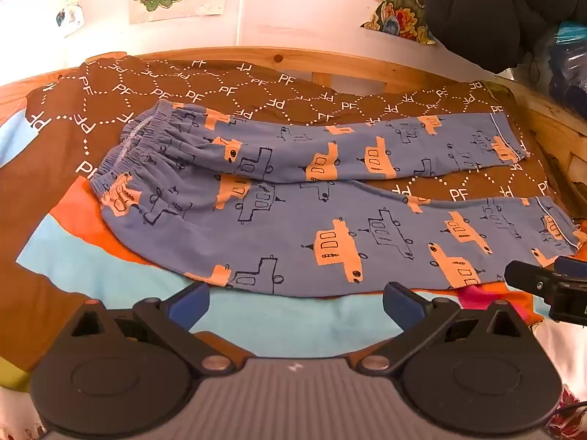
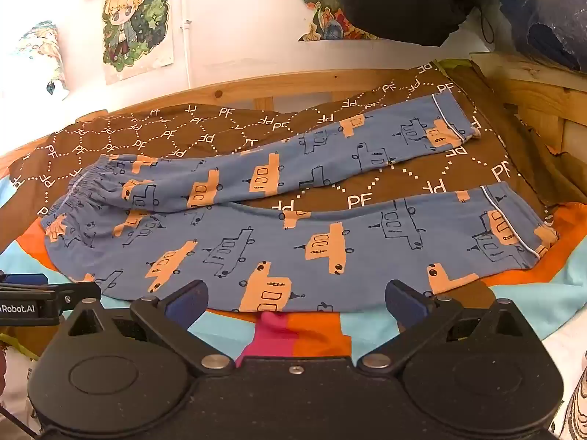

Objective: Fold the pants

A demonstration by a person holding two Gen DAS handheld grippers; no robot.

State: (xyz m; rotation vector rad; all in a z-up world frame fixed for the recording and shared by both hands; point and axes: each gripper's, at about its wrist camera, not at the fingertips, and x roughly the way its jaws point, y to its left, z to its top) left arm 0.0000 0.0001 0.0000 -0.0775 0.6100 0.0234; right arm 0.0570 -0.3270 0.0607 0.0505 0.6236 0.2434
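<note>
Both wrist cameras look down across the bed (image 1: 330,62) from its near edge, close, sharing the spread pants (image 1: 293,227).

We read "PF" in white, repeated across the brown cover (image 1: 55,168) inside dotted hexagons, some turned or upside down. In the right wrist view, the left gripper (image 2: 22,308) at the picture's left edge carries a white label ending "Robot.AI"; its first letters are cut off.

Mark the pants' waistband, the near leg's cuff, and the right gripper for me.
waistband (image 1: 137,139), left wrist view, gathered elastic edge.
near leg's cuff (image 2: 513,234), right wrist view, piped hem end.
right gripper (image 2: 295,304), right wrist view, between its open fingertips.
</note>
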